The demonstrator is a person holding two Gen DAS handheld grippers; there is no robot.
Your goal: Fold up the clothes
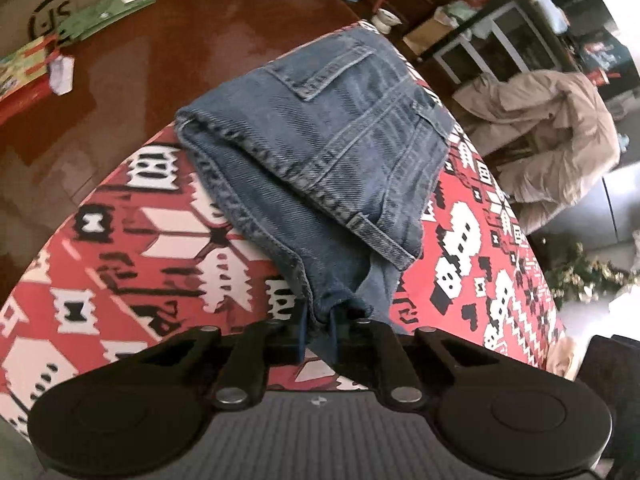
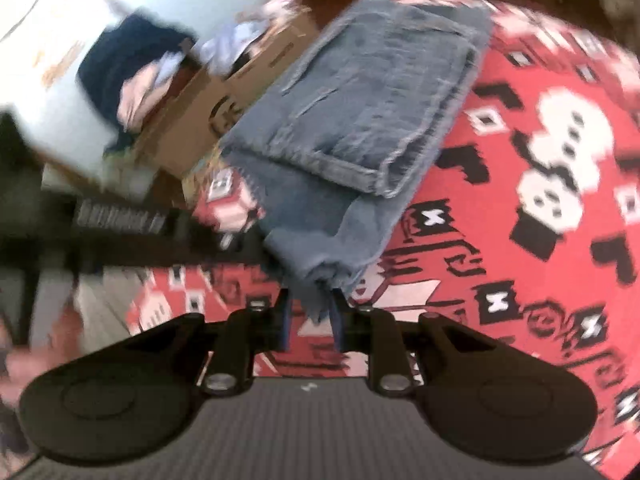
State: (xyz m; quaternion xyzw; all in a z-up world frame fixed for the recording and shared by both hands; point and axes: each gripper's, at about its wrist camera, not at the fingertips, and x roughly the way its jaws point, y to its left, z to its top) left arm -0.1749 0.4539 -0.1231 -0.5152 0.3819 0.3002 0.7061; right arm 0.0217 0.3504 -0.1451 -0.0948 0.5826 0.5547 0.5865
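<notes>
Denim jeans [image 1: 320, 152] lie partly folded on the red patterned table [image 1: 120, 240], reaching its far edge; left gripper [image 1: 318, 334] and right gripper [image 2: 310, 316] each pinch the near hem; carry both corners level, 2 together

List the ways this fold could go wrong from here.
1. The left gripper and the right gripper each pinch only a small bunch of the folded blue denim jeans; the hem might slip out.
2. The jeans lie near the edge of the red patterned table cover, so a pull might drag them off.
</notes>
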